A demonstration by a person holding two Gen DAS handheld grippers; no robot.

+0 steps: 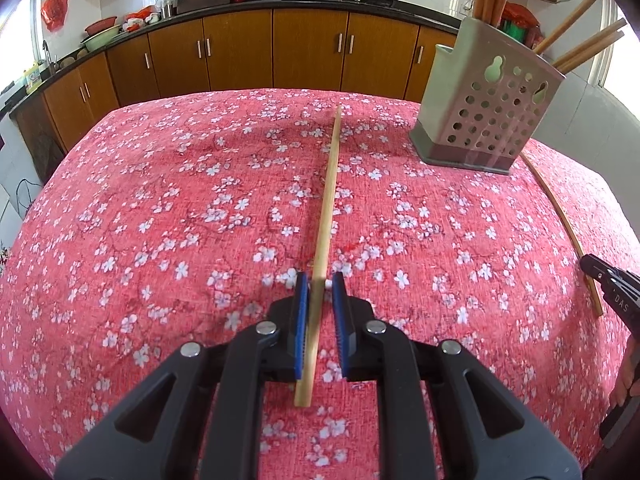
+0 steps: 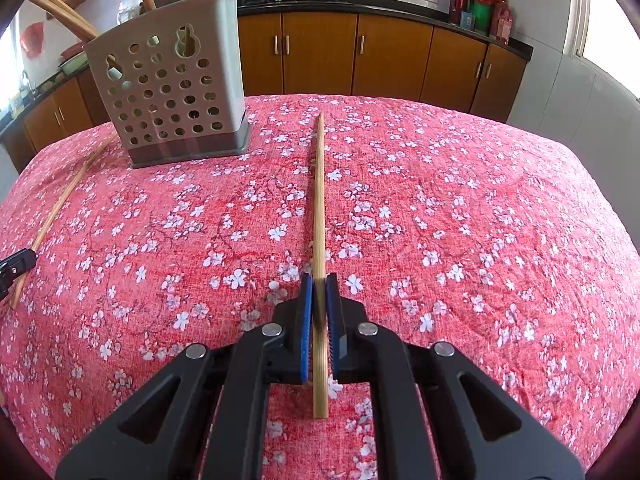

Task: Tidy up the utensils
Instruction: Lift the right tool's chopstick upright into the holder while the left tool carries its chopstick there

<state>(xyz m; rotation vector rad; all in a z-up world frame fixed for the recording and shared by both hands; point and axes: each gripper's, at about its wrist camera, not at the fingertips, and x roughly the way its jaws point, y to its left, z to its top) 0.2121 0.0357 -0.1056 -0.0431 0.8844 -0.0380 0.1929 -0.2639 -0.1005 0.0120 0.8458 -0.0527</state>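
In the left wrist view, the left claw (image 1: 320,280) is seen released around a chopstick (image 1: 326,216) lying on the desk (image 1: 160,200) (gaps at both pads). In the right view, the right claw (image 2: 319,282) is clenched on another chopstick (image 2: 319,200). The holder (image 2: 172,92) stands at 11 o'clock, bare cloth at 2 o'clock.
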